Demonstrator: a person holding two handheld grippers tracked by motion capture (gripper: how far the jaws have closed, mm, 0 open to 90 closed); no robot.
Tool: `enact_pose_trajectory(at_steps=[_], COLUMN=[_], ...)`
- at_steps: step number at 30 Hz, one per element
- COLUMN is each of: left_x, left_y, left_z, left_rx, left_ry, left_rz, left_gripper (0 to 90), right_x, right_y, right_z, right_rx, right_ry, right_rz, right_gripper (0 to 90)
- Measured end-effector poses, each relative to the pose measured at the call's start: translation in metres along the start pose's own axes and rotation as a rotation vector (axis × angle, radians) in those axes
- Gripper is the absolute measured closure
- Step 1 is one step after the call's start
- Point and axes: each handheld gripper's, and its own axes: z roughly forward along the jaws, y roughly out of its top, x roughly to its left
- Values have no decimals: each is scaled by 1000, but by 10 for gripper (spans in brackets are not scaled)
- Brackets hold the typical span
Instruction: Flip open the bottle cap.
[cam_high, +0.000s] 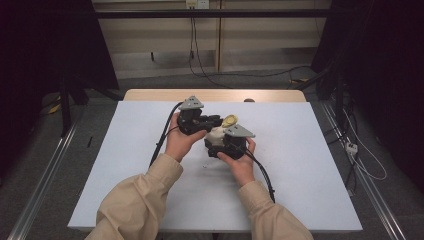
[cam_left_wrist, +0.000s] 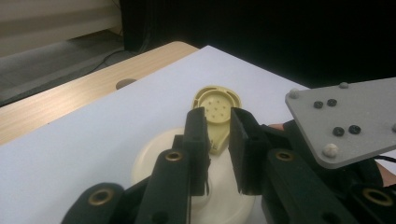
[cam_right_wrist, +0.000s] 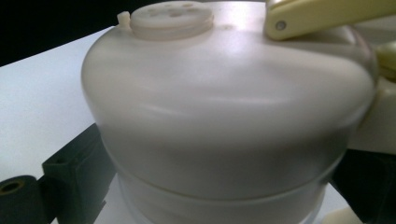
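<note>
A white round container (cam_high: 216, 133) (cam_right_wrist: 224, 116) has a perforated neck (cam_right_wrist: 170, 16) and a pale yellow flip lid (cam_high: 230, 120) (cam_left_wrist: 217, 100) swung open on its hinge arm (cam_right_wrist: 327, 16). My right gripper (cam_high: 222, 141) is shut on the container's body, one black jaw on each side of it, and holds it just above the table. My left gripper (cam_high: 217, 120) (cam_left_wrist: 218, 116) reaches in from the left. Its jaws stand a little apart on either side of the lid's narrow hinge end, and the pads do not visibly press on it.
A white sheet (cam_high: 150, 165) covers the table, with a wooden strip (cam_high: 150, 94) at the far edge and a hole (cam_left_wrist: 125, 84) in it. The right gripper's grey plate (cam_left_wrist: 345, 121) sits close beside the left jaws. Cables trail from both grippers.
</note>
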Motion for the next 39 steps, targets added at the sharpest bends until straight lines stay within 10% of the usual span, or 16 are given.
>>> enact_pose_trajectory(at_steps=[39], left_x=[-1], left_y=[-5], left_z=[-21], left_rx=[9], left_ry=[82], left_rz=[-24], left_gripper=[127], right_x=[-6], right_y=[-1], right_z=[-38], right_rx=[22], right_ry=[2], right_rz=[-7], right_gripper=[86])
